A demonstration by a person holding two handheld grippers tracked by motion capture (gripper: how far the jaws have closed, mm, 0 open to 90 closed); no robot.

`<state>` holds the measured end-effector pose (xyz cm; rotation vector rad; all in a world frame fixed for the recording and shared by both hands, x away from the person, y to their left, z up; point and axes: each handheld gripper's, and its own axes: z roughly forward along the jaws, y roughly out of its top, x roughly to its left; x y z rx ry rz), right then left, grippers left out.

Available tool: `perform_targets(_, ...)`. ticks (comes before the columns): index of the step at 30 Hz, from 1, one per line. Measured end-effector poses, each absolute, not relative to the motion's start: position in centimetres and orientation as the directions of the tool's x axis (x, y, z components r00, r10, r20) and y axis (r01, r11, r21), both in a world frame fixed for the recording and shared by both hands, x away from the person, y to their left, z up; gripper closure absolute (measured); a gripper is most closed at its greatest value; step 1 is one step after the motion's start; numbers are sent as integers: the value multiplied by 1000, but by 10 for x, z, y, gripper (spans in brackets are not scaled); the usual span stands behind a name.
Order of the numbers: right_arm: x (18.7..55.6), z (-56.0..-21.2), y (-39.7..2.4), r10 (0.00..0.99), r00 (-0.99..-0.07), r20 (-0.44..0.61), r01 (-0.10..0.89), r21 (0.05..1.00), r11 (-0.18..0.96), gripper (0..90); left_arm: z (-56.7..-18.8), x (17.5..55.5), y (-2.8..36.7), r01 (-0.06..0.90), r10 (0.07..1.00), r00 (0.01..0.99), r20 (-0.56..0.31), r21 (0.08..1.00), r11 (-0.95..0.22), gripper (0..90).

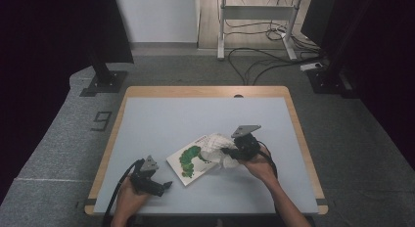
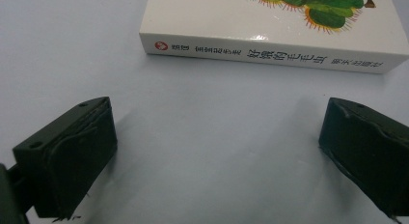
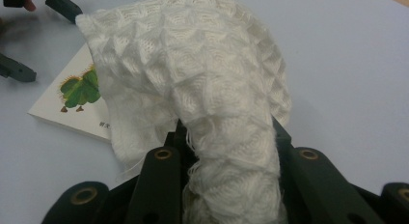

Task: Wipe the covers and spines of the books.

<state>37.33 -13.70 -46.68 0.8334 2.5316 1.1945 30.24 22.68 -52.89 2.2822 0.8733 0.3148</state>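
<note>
White knitted cloth [image 3: 193,84] pinched in the right gripper [image 1: 234,152], hanging over the picture book [image 1: 188,161]; left gripper [image 1: 164,185] spread, idle. Next, probably wiping the cover.

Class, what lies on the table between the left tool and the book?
Nothing: in the left gripper view, bare table runs from the open left tool to the book.
</note>
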Motion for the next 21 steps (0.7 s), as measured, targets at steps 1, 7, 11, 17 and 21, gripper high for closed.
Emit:
perform_targets(1, 374, -470, -134, 578, -815, 39, 399, 762, 511, 673, -529, 302, 227, 504, 664, 747, -12, 661, -555, 0)
perform_targets(7, 379, -491, -126, 574, -818, 38, 407, 743, 531, 670, -529, 302, 227, 503, 664, 748, -11, 661, -556, 0)
perform_targets(11, 381, -504, -124, 573, -819, 35, 407, 739, 537, 665, -529, 302, 227, 504, 664, 748, -11, 662, -556, 0)
perform_targets(17, 381, -511, -122, 573, -819, 24, 403, 734, 546, 662, -529, 302, 227, 504, 664, 748, -11, 662, -556, 0)
perform_targets(21, 380, -511, -120, 576, -817, 17, 401, 735, 546, 661, -529, 302, 227, 503, 664, 748, -11, 661, -556, 0)
